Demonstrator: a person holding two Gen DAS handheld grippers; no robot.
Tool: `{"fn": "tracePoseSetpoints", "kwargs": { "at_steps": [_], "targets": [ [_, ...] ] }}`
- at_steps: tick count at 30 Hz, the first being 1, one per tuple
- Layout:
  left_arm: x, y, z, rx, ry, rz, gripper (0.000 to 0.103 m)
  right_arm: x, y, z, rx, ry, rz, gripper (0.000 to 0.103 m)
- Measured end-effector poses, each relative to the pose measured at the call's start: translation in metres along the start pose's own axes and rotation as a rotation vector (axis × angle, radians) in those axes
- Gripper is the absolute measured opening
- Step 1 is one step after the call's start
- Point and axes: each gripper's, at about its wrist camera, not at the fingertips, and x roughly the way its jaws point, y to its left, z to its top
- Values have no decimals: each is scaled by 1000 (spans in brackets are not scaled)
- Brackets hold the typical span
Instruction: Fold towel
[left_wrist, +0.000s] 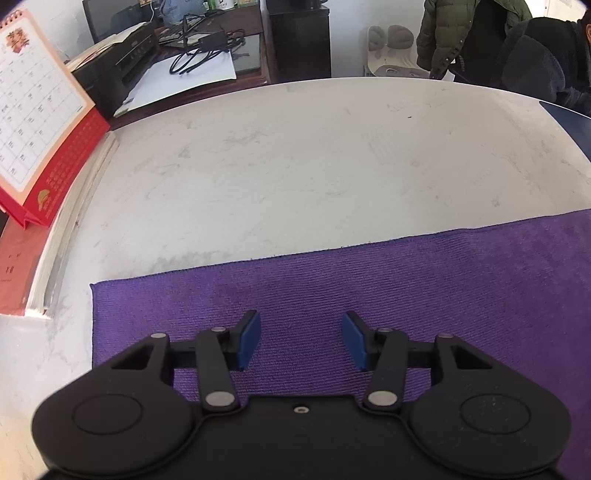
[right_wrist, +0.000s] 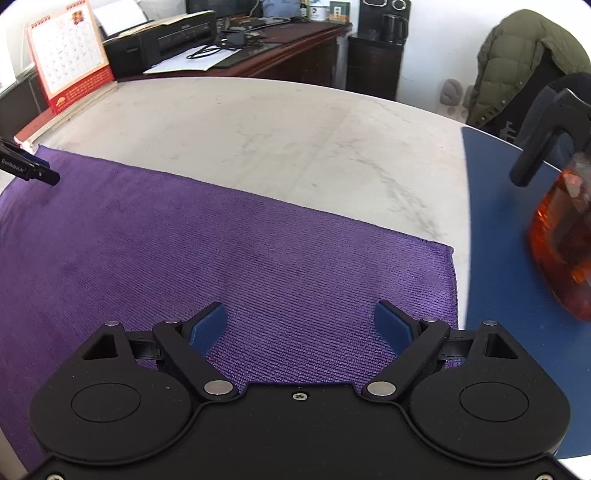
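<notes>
One purple ribbed microfibre towel (left_wrist: 369, 295) lies flat on the pale, scuffed marble-look tabletop (left_wrist: 295, 166), filling the lower half of both views; its far hem runs diagonally across mid-frame, w/ one corner at centre-left in the left wrist view and the opposite corner (right_wrist: 451, 251) at centre-right in the right wrist view. Left gripper (left_wrist: 301, 341), black w/ two blue pads, sits bottom centre of its view above the towel near that left corner: jaws partly spread, nothing between them but cloth showing below, no pinch visible. Right gripper (right_wrist: 301, 328), same build, two blue pads, bottom centre of its view, jaws spread wide, over the towel close to its right edge; not gripping anything. The tip of the left gripper also pokes in at the far left edge of the right wrist view, over the towel's far-left part. One red-and-white desk calendar (left_wrist: 37, 122) stands upper left on a stack of books. One dark blue mat (right_wrist: 517, 258) covers the tabletop at right, touching or just beside the towel's edge, can't tell which. One orange translucent spray bottle w/ black trigger (right_wrist: 565, 229) stands on it, right edge of frame. Bkgd: one black printer (right_wrist: 162, 40), tangled black cables (left_wrist: 207, 51), one olive puffer jacket (right_wrist: 517, 62), one person in dark clothing (left_wrist: 546, 62) upper right.
</notes>
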Motion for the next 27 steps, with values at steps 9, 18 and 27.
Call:
{"fn": "tracePoseSetpoints", "kwargs": {
  "at_steps": [9, 18, 27],
  "targets": [
    [4, -4, 5, -6, -4, -9, 48, 5, -24, 2, 4, -5, -9, 96],
    [-42, 15, -37, -90, 18, 24, 48, -20, -39, 2, 168, -82, 65, 91],
    [-78, 22, -130, -178, 94, 90, 48, -142, -54, -41, 569, -336, 16, 97]
  ]
}}
